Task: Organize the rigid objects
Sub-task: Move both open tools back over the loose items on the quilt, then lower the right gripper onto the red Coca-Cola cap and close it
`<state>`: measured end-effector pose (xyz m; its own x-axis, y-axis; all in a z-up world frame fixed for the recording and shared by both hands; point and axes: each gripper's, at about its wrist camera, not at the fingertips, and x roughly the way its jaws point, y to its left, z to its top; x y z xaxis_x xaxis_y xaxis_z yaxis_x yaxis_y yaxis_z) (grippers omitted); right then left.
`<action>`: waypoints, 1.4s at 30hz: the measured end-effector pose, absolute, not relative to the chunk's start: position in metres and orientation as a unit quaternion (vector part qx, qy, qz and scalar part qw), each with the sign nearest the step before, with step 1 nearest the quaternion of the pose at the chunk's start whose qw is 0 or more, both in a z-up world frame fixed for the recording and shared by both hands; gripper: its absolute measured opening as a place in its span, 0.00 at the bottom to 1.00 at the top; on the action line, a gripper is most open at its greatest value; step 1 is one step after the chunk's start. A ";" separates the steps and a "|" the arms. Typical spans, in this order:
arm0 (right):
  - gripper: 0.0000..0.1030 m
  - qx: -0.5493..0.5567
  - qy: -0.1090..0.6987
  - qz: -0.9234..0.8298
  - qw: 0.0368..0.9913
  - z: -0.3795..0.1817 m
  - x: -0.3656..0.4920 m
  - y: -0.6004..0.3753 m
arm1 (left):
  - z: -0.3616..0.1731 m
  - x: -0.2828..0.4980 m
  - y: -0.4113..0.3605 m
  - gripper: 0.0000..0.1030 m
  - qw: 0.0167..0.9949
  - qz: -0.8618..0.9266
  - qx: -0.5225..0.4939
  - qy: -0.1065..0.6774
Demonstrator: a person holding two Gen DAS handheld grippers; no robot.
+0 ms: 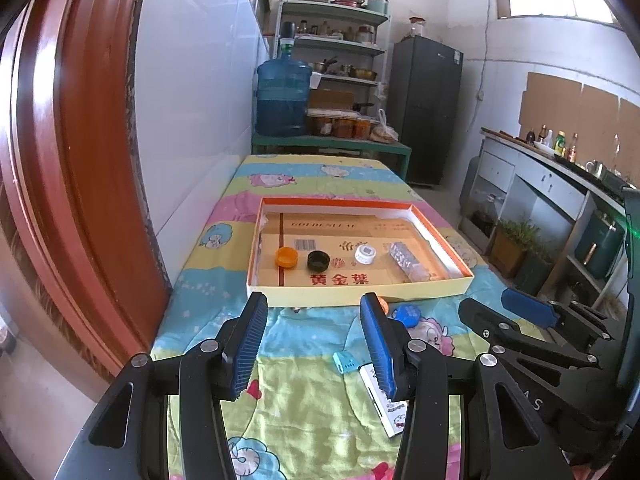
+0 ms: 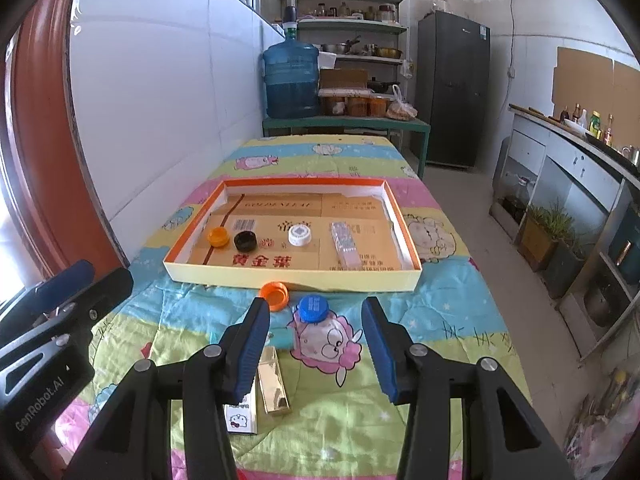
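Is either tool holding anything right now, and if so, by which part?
Nothing is held. The left tool and right tool are both open, empty, above the blanket.

Orange-rimmed tray (image 2: 404,224) on a pastel cartoon-print blanket (image 2: 452,320).

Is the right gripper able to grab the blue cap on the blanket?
Probably yes. The right gripper is open, and the blue cap lies just ahead between its fingers with nothing over it. The orange cap sits close on the left but apart from it.
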<state>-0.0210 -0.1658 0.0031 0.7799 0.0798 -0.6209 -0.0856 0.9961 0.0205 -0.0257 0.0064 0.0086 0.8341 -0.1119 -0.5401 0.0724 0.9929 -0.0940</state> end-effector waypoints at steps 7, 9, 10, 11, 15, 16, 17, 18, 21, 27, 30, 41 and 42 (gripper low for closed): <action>0.46 -0.009 0.335 0.043 0.941 -0.001 -0.022 -0.164 | 0.005 -0.025 0.006 0.48 0.956 -0.014 -0.017 0.292; 0.46 -0.010 0.336 0.044 0.941 -0.001 -0.022 -0.164 | 0.004 -0.025 0.006 0.48 0.955 -0.004 -0.013 0.295; 0.46 -0.009 0.336 0.045 0.941 -0.002 -0.022 -0.163 | 0.004 -0.025 0.007 0.48 0.955 -0.003 -0.014 0.296; 0.46 -0.010 0.336 0.045 0.941 -0.002 -0.023 -0.163 | 0.003 -0.025 0.007 0.48 0.955 -0.003 -0.015 0.297; 0.46 -0.012 0.339 0.045 0.940 -0.004 -0.023 -0.161 | 0.001 -0.026 0.009 0.48 0.953 -0.006 -0.018 0.303; 0.46 -0.012 0.340 0.045 0.939 -0.005 -0.024 -0.161 | 0.000 -0.026 0.009 0.48 0.953 -0.008 -0.019 0.304; 0.46 -0.013 0.342 0.046 0.939 -0.006 -0.025 -0.161 | 0.000 -0.026 0.010 0.48 0.952 -0.010 -0.020 0.305; 0.46 -0.014 0.343 0.046 0.938 -0.007 -0.026 -0.162 | -0.002 -0.027 0.011 0.48 0.951 -0.013 -0.022 0.307; 0.46 -0.011 0.351 0.053 0.935 -0.015 -0.032 -0.164 | -0.006 -0.031 0.013 0.48 0.951 -0.014 -0.024 0.309; 0.46 -0.005 0.375 0.134 0.917 -0.040 -0.065 -0.159 | -0.023 -0.037 0.021 0.48 0.945 -0.013 -0.027 0.325; 0.46 -0.036 0.384 0.164 0.908 -0.054 -0.083 -0.147 | -0.032 -0.038 0.022 0.48 0.942 -0.014 -0.025 0.335; 0.46 -0.070 0.396 0.208 0.891 -0.079 -0.099 -0.128 | -0.048 -0.038 0.014 0.48 0.935 -0.024 -0.018 0.352; 0.46 -0.072 0.399 0.208 0.890 -0.081 -0.098 -0.127 | -0.048 -0.038 0.014 0.48 0.935 -0.023 -0.018 0.353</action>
<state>-0.0981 -0.1268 -0.0808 0.5960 0.3126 -0.7397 -0.4277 0.9032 0.0371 -0.0377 0.0139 -0.0481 0.7503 -0.0566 -0.6587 0.0313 0.9983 -0.0502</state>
